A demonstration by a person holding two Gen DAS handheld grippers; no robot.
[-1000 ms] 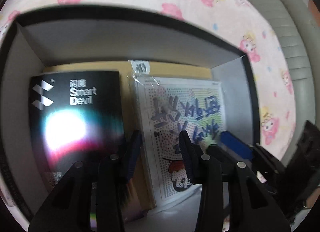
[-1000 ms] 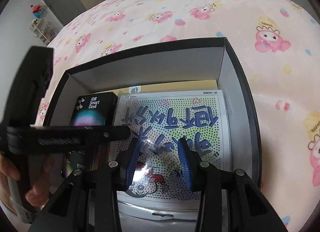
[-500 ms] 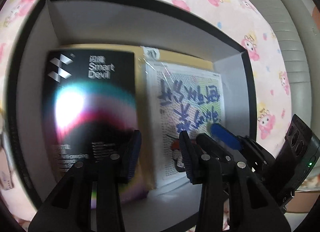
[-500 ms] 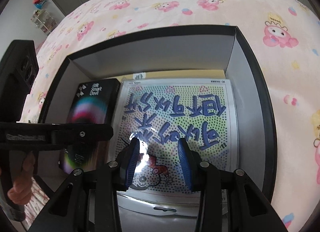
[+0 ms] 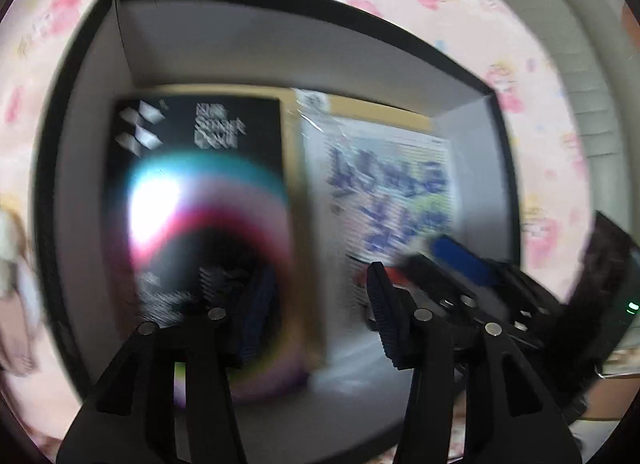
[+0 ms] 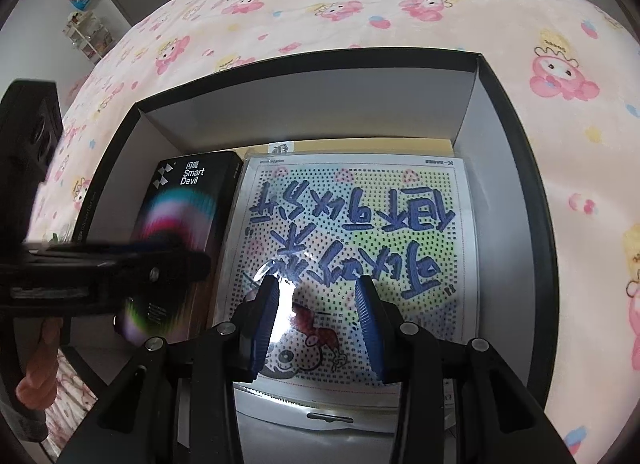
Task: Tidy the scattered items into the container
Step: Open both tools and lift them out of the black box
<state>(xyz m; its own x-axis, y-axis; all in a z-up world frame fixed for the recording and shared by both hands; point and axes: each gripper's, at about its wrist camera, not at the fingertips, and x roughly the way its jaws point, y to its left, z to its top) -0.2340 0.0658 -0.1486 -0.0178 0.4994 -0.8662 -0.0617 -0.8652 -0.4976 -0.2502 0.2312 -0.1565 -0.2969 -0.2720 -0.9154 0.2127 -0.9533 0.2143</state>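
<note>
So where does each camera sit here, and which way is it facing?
Left wrist: on the left gripper, looking down into the box over the Smart Devil pack; its own open fingers show, the right gripper at lower right.
Right wrist: on the right gripper, looking down at the dotted sheet; its fingers show, left gripper crossing at left.
Shared: box, pack, sheet, pink blanket.

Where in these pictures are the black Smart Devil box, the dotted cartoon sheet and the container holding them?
Smart Devil box (image 6: pixel 180 248), right wrist view, on its colourful printed front.
Dotted cartoon sheet (image 6: pixel 360 224), right wrist view, on the blue lettering.
Container (image 6: pixel 304 104), right wrist view, on its grey far inner wall.
</note>
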